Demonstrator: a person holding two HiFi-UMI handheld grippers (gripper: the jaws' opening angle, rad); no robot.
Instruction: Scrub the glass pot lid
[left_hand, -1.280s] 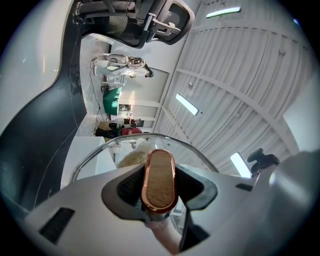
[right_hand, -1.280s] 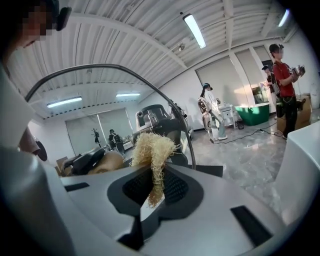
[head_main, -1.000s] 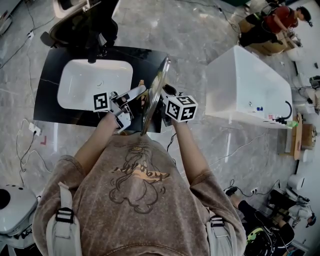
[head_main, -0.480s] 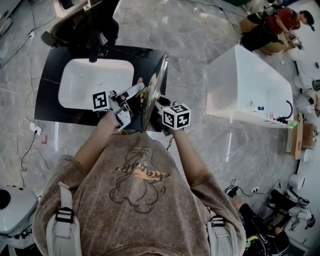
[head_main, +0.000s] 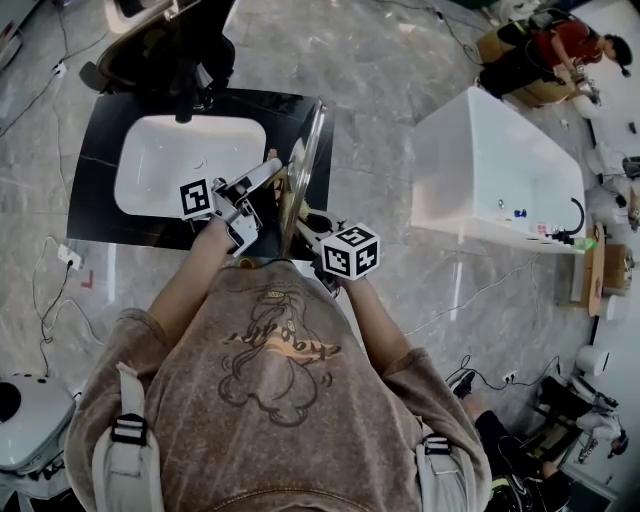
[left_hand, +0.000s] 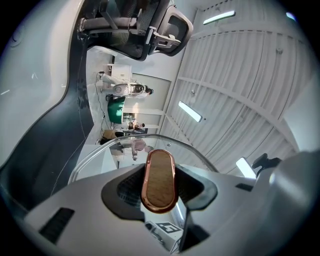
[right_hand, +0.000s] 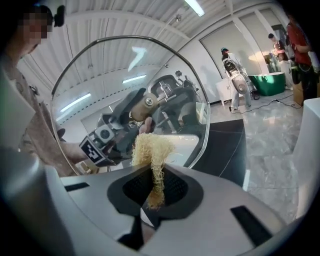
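The glass pot lid (head_main: 304, 160) stands on edge above the counter, held up between both hands. My left gripper (head_main: 268, 177) is shut on the lid's copper-rimmed wooden handle (left_hand: 159, 179), which fills the gap between the jaws of this gripper (left_hand: 159, 186); the lid's rim (left_hand: 95, 152) arcs behind it. My right gripper (head_main: 300, 224) is on the lid's other side, shut on a yellow fibrous scrubber (right_hand: 151, 148). In the right gripper view the scrubber's tuft rises from the gripper (right_hand: 156, 190) against the glass lid (right_hand: 90, 80), below the handle's screw.
A white sink basin (head_main: 160, 170) is set in a black counter (head_main: 105, 130) under the lid. A white box-shaped unit (head_main: 490, 170) stands to the right, an office chair (head_main: 165, 50) beyond the sink. People work at the far right (head_main: 550, 45).
My right gripper has slid with the scrubber along the lid, toward the person and lower in the head view. The lid and left gripper have shifted only slightly.
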